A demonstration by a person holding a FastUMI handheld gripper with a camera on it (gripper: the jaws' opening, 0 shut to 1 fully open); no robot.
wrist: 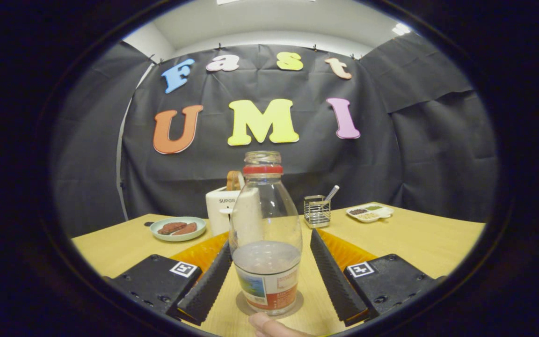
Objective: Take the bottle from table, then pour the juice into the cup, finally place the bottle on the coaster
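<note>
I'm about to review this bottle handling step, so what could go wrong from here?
The claw is open, its fingers on either side of the bottle without pressing; a lift now could slip. The bottle has no cap and holds liquid, so a tilt could spill. A fingertip sits just below the bottle's base on the coaster and could get pinched.

Even overhead light, sharp centre

A ceiling lamp [401, 29] glares; the desk [419, 238] bows at the rim, edges perhaps slightly soft.

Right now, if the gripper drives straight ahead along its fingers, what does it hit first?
The bottle, standing upright between the open gripper fingers, so probably the gripper's palm meets it first. The toaster sits further behind.
</note>
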